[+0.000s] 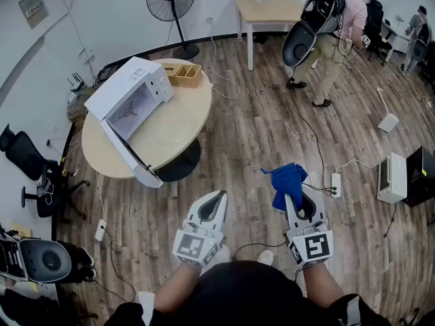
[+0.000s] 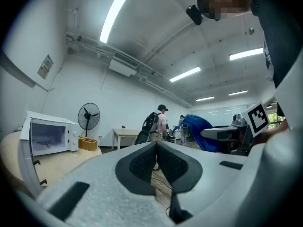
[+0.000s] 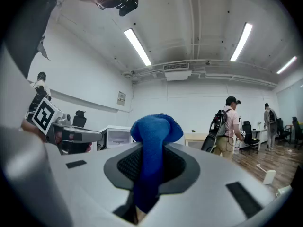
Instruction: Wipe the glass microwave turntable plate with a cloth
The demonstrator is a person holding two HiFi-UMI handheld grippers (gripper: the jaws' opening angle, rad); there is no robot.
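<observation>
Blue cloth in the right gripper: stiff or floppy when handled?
Probably floppy: the blue cloth bunches in soft folds at the right gripper. Likely light, since a narrow pinch holds it. Looks soft, so hardly slippery.

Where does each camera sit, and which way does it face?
Head view: on the person's head, facing steeply down at table and open microwave; torso, left tongs and right tongs show.
Left gripper view: on left tongs, facing along their shut, empty jaws toward the microwave.
Right gripper view: on right tongs, along jaws shut on the blue cloth.
Shared: all show the microwave.
</observation>
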